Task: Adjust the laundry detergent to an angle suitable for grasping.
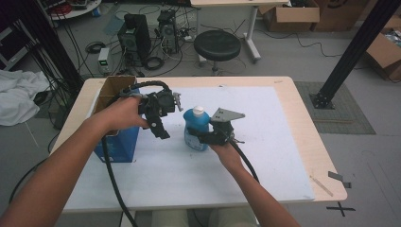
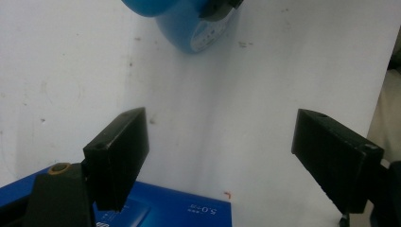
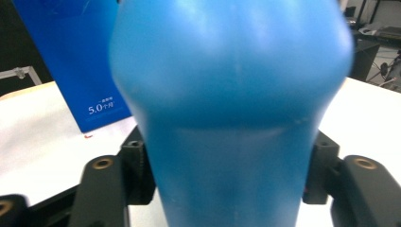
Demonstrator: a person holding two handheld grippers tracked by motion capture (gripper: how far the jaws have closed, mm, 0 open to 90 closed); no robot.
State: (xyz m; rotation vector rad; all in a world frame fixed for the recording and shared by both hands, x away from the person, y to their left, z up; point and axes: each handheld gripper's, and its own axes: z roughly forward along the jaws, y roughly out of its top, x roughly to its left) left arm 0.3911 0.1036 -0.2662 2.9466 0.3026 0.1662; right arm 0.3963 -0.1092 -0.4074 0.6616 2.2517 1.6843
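Here the right claw (image 1: 201, 136) pinches the bottle (image 1: 196, 128); its own view shows jaws hugging both sides. The left claw (image 2: 217, 156) gapes, box (image 2: 165, 208) beneath.

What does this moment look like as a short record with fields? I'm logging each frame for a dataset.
held thing: blue bottle, upright on the white mat, white cap on top
right gripper: jaws closed on the bottle's sides
left gripper: jaws wide apart, nothing between them, raised above the mat
nearby: blue box with open top, standing at the mat's left edge
bottle and box: apart, not touching
surface: wooden table
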